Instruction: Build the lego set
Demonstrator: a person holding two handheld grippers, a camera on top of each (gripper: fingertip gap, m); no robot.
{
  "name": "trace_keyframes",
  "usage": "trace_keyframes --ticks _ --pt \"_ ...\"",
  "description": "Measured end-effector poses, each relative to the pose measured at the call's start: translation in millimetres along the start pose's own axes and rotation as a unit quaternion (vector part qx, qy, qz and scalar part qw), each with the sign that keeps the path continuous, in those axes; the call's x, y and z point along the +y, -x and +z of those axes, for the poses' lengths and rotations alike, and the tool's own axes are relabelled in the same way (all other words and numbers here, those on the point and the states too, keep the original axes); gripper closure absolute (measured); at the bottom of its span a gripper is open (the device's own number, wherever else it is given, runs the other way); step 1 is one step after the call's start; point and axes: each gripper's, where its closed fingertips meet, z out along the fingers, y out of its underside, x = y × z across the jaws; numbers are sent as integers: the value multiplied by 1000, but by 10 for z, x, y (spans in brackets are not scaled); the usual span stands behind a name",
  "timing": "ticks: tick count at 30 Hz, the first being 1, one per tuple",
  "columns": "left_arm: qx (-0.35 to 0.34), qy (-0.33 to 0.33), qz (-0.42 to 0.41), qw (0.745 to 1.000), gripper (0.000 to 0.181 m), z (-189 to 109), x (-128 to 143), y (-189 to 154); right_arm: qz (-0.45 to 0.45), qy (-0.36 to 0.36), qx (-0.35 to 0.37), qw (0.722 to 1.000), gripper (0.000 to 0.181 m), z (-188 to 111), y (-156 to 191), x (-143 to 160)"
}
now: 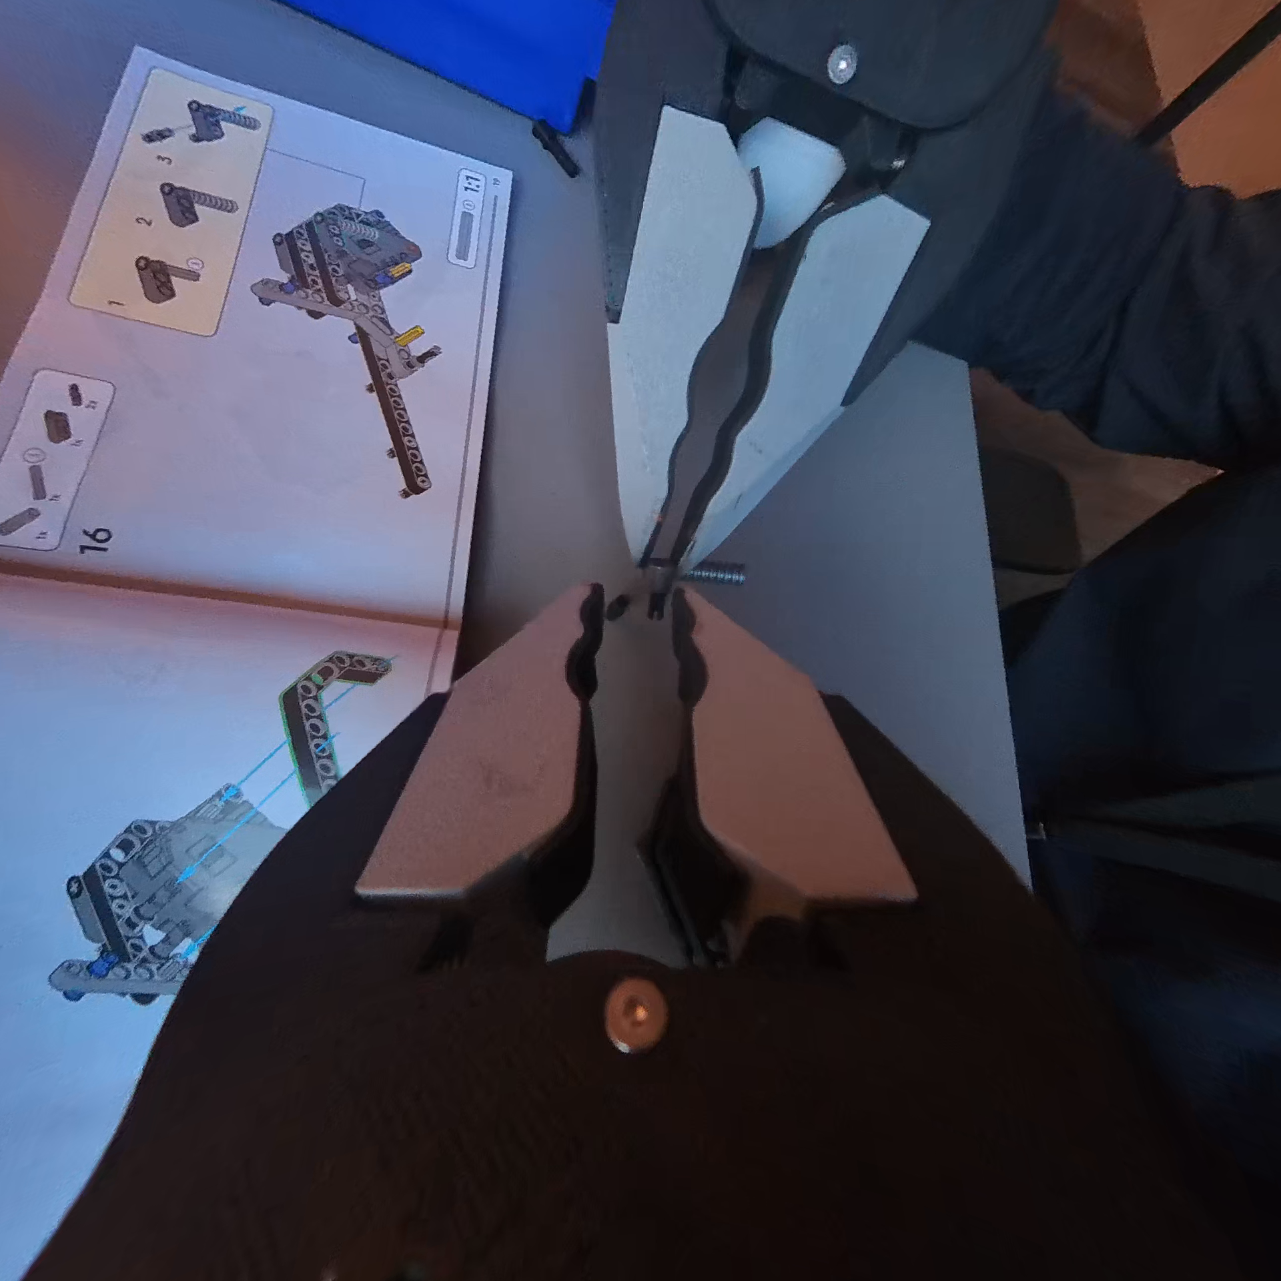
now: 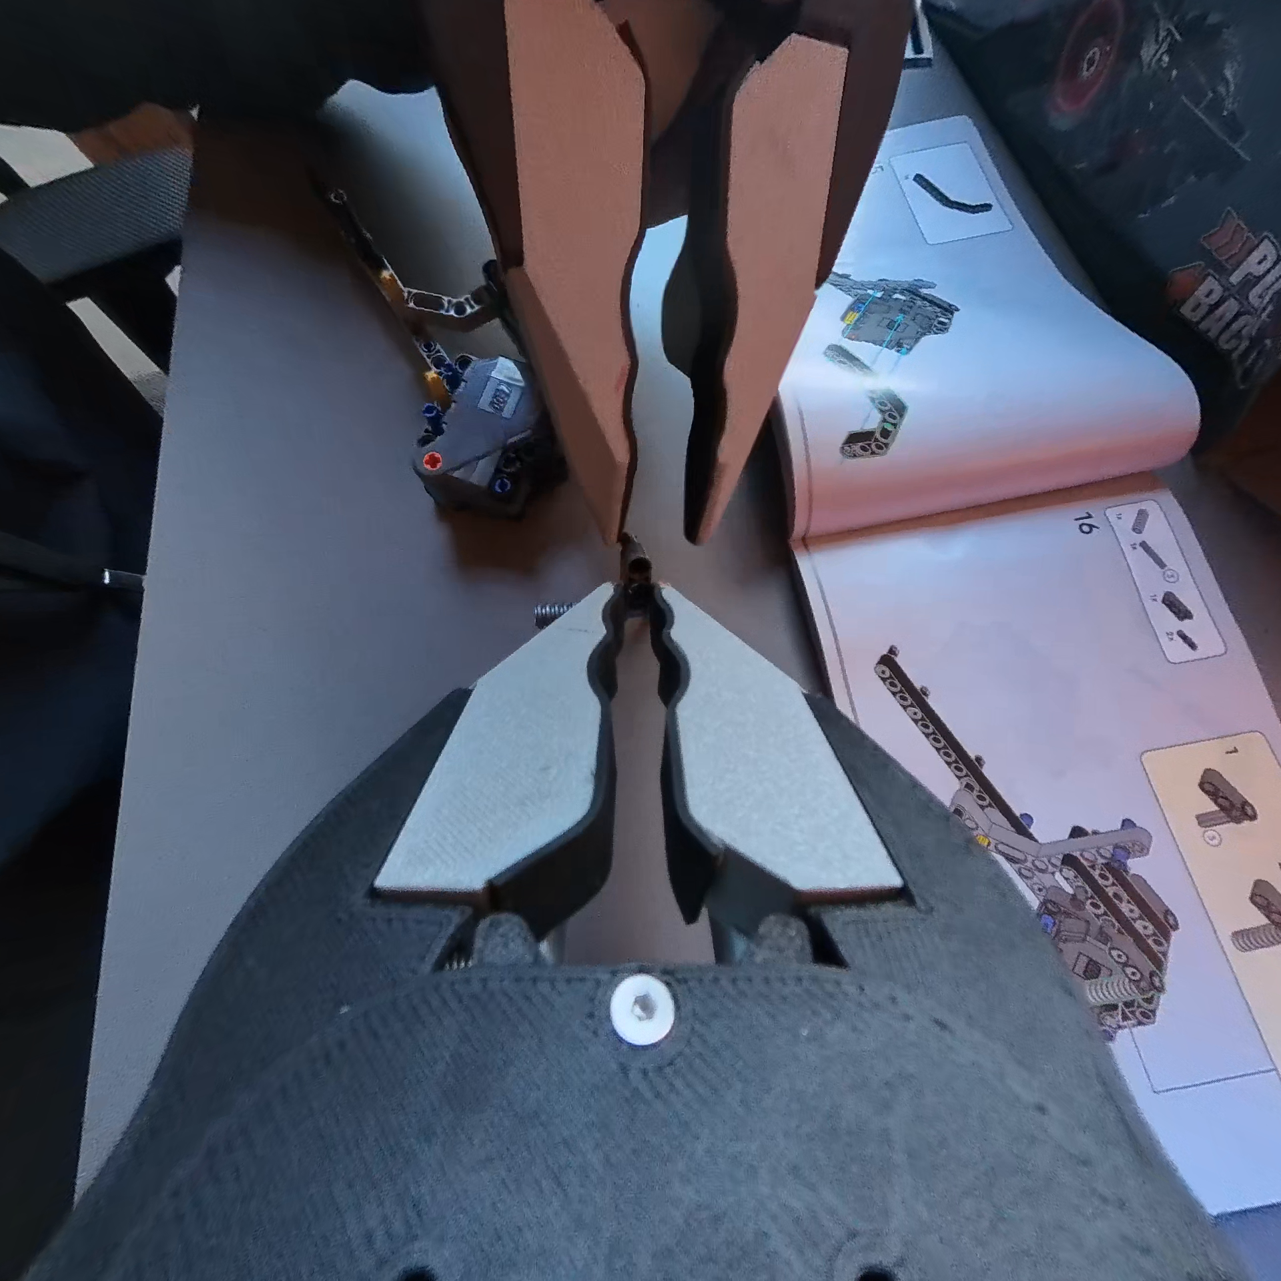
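My right gripper [image 2: 636, 593], with grey fingers, is shut on a small dark lego piece [image 2: 633, 554] just above the grey table. A grey spring [image 1: 717, 574] sticks out sideways from the piece. My left gripper [image 1: 638, 603], with orange fingers, is open and faces the right one tip to tip, its fingertips on either side of the piece's free end. In the left wrist view the right gripper [image 1: 662, 554] comes down from the top. In the right wrist view the left gripper [image 2: 655, 537] comes down from the top. The part-built model [image 2: 478, 430] lies on the table behind it.
The open instruction booklet [image 1: 242, 416] lies flat beside the grippers and also shows in the right wrist view [image 2: 1005, 624]. The dark set box [image 2: 1144, 138] stands behind it. A blue object [image 1: 485, 55] sits at the table's far side. A person's dark clothing [image 1: 1144, 624] is past the table edge. Only a small space, under 4 cm, lies between the two pairs of fingers.
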Motion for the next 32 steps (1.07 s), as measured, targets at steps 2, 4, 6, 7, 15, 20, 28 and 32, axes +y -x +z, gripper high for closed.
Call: trace_keyframes --ticks 2,4,6,7,15,20,28,32 --pt "-2 10 9 1000 164 38 25 -21 -3 7 8 1000 177 8 -8 8" --pt "-7 16 19 1000 167 88 44 -23 -8 16 13 1000 177 25 -5 20" --pt "-15 14 32 999 169 108 33 -18 -13 26 18 999 177 41 -8 41" --pt "-20 9 35 999 167 105 14 -11 -16 34 23 999 177 49 -16 61" --pt "-18 -3 63 998 181 102 -17 -58 -29 43 38 998 177 51 -30 58" --pt "-17 12 59 998 181 127 29 -63 -38 52 42 997 177 68 -21 69" --pt "-14 29 54 998 175 93 74 -38 -42 51 45 997 177 69 -26 67" --pt "-12 40 58 997 173 132 110 -66 -49 41 41 997 178 19 14 26"
